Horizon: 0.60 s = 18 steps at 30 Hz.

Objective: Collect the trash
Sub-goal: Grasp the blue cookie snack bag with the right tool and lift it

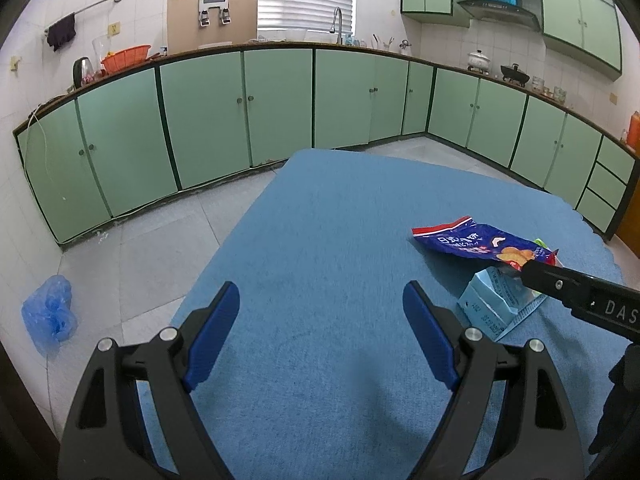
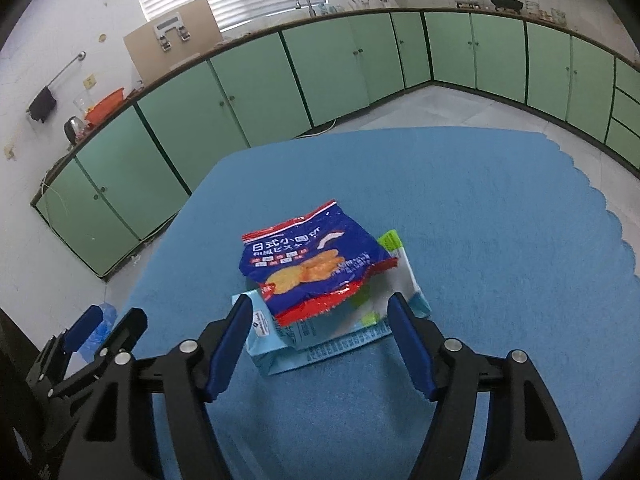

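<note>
On the table mat [image 2: 480,208] the snack bag [image 2: 312,264] lies on top of 1 flattened carton [image 2: 280,348], between the 2 fingers of the right gripper [image 2: 318,340], with the left gripper [image 1: 320,328] to its left.

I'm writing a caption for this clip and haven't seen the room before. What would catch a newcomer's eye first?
First the blue and red snack bag, lying on a pale blue carton on the blue cloth-covered table, with the right hand-held gripper open around the pile's near edge. Next, the mint-green cabinets curving around the room. The left hand-held gripper hangs open over bare cloth, and a crumpled blue plastic bag lies on the floor.
</note>
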Tool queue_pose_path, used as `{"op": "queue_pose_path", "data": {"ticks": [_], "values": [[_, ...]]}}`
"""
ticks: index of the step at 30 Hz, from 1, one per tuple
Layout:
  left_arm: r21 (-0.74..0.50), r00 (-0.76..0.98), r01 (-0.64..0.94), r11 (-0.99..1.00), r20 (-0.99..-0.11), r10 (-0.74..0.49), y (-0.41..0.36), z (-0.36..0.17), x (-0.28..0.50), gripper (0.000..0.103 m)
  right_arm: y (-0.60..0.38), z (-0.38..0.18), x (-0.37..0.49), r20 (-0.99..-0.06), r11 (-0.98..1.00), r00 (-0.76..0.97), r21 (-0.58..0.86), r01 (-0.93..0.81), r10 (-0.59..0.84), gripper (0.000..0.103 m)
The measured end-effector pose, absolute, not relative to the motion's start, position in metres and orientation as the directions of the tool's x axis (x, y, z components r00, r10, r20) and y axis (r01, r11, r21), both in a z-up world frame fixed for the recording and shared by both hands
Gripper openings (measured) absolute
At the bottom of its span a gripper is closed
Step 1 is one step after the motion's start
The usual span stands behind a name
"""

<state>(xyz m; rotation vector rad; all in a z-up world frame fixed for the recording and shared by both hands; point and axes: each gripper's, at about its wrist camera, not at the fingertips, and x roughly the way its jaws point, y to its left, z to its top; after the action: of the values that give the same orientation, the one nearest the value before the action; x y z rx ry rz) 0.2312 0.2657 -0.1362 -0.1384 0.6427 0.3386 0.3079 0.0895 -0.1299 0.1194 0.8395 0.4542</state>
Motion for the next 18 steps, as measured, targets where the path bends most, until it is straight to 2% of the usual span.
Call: {"op": "queue_pose_path", "data": {"ticks": [2,7,15,18], "values": [[-0.02,0.747,-0.35,0.936,-0.609,0.266,0.266,-0.136,0.232,0.081,0.088,-0.131,0.31,-0.693,0.897,0.574,0.285,-0.337,0.436,0.059],[-0.024,0.748,-0.352,0.936,-0.609,0.266,0.267,-0.137,0.233,0.081,0.087,-0.129,0.313,-0.686,0.89,0.57,0.302,-0.341,0.452,0.057],[-0.029,0.747,-0.356,0.934,-0.61,0.266,0.267,-0.139,0.233,0.081,0.093,-0.128,0.318,-0.69,0.873,0.538,0.333,-0.357,0.484,0.043],[-0.028,0.746,-0.355,0.934,-0.611,0.265,0.267,-0.139,0.234,0.081,0.094,-0.128,0.321,-0.69,0.863,0.522,0.35,-0.365,0.501,0.028]]}}
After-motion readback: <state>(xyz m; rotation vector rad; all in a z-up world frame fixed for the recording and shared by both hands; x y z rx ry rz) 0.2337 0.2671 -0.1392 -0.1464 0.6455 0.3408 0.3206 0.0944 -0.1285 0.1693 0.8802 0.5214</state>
